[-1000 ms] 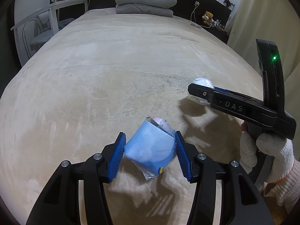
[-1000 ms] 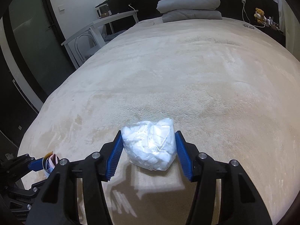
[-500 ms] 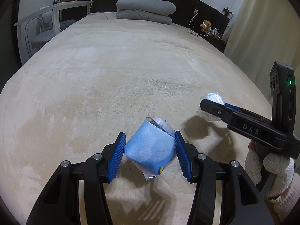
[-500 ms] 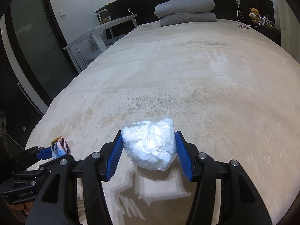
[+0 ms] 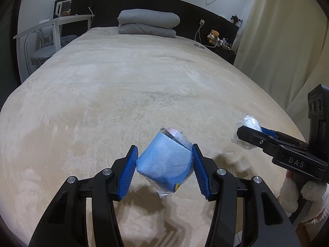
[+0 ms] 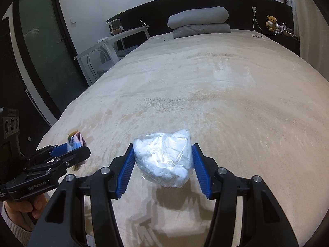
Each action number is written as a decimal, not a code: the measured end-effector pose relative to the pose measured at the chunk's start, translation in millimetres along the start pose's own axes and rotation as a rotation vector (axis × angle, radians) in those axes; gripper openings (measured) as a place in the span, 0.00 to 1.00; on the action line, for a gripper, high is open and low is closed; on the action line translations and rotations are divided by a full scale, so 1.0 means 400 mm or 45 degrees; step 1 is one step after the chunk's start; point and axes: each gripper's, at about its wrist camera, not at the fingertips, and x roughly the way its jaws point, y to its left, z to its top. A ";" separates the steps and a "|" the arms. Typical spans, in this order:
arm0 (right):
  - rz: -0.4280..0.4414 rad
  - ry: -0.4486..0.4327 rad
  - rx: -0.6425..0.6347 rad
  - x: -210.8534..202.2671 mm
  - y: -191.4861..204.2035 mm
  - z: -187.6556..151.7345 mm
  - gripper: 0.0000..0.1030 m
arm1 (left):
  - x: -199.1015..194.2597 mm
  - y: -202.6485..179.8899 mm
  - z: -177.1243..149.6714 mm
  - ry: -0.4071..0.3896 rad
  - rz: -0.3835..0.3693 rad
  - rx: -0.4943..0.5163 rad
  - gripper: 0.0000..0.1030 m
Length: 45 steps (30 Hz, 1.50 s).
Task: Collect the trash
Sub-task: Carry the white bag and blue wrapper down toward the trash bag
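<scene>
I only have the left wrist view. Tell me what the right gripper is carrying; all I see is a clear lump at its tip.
Observer: The right gripper is shut on a clear bag of white crumpled tissue, pinched on both sides and lifted above the bed.
Operator: Report what's on the room's left side, past the white desk.
Observer: A dark-framed frosted glass door stands there.
Operator: Check my own load from outside.
Observer: The left gripper holds its blue packet, colourful ends poking above the fingers.

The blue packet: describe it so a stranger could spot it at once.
Over the near end of the big beige bed, two tongs each hold a piece of trash. The blue packet is clamped in the left tongs. Unlike the white crumpled bag in the right tongs, it is solid blue.
</scene>
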 end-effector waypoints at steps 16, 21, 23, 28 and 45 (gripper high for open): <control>0.013 0.001 -0.052 -0.155 0.015 -0.172 0.53 | -0.100 -0.073 -0.126 -0.061 -0.082 -0.005 0.50; 0.023 0.017 -0.057 -0.184 0.012 -0.224 0.53 | -0.123 -0.094 -0.168 -0.054 -0.109 -0.014 0.50; 0.029 0.028 -0.059 -0.193 0.009 -0.244 0.53 | -0.131 -0.106 -0.185 -0.051 -0.121 -0.011 0.50; 0.046 0.058 -0.074 -0.209 0.007 -0.284 0.53 | -0.145 -0.130 -0.225 -0.033 -0.157 -0.007 0.50; 0.108 0.184 -0.082 -0.230 0.006 -0.398 0.54 | -0.140 -0.194 -0.351 0.092 -0.240 0.004 0.50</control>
